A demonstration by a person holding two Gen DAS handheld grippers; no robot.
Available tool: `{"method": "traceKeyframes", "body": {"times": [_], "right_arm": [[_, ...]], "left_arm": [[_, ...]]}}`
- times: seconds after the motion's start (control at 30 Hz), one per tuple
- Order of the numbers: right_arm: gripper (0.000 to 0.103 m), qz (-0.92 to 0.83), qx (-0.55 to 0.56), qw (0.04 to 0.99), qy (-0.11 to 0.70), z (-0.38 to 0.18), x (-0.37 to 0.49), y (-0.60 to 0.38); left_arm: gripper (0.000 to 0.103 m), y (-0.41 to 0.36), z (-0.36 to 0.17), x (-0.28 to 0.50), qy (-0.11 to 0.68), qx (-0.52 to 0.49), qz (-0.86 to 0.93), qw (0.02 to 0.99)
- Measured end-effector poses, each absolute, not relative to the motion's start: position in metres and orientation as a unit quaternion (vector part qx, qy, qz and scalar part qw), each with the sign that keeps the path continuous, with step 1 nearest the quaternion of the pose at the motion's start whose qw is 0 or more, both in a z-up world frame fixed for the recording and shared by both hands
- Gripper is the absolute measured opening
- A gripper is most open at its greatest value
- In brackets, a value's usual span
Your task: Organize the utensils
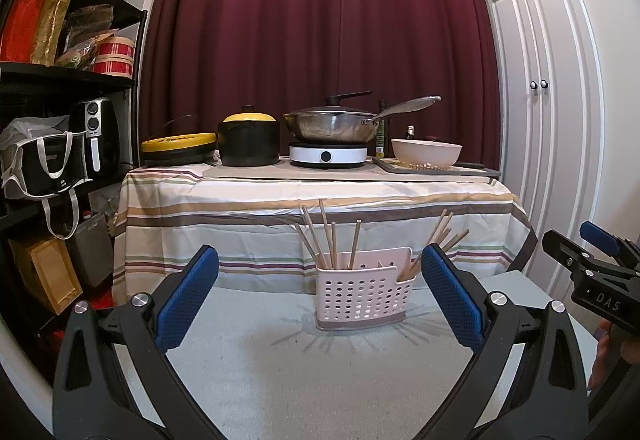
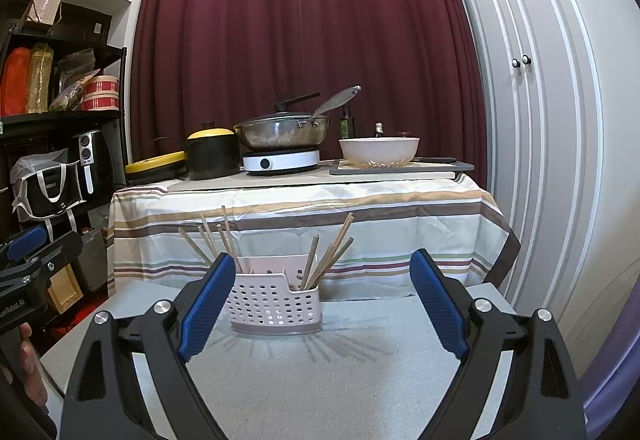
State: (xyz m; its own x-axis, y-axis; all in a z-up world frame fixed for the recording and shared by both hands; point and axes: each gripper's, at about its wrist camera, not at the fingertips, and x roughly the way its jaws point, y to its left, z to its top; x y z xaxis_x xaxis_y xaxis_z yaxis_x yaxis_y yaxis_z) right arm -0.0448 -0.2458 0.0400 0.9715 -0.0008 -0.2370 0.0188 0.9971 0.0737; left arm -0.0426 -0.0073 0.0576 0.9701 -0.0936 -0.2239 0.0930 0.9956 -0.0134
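Note:
A pink perforated utensil holder stands on the pale grey mat ahead of both grippers; it also shows in the right wrist view. Several wooden chopsticks stand upright and splayed in its two compartments, as the right wrist view shows too. My left gripper is open and empty, short of the holder. My right gripper is open and empty, also short of the holder. The right gripper shows at the right edge of the left view.
Behind the mat stands a table with a striped cloth, holding a yellow-lidded black pot, a pan on an induction hob and a white bowl. A black shelf unit is at left, white cupboard doors at right.

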Motion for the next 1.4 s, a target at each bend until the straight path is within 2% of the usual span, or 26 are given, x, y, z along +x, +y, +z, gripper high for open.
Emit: {"method": "traceKeyframes", "body": {"times": [1.4], "right_arm": [[0.086, -0.003, 0.032, 0.993, 0.118, 0.0399, -0.0482, -0.2376]], "left_arm": [[0.099, -0.0014, 0.0567, -0.047, 0.1, -0.001, -0.018, 0.995]]}}
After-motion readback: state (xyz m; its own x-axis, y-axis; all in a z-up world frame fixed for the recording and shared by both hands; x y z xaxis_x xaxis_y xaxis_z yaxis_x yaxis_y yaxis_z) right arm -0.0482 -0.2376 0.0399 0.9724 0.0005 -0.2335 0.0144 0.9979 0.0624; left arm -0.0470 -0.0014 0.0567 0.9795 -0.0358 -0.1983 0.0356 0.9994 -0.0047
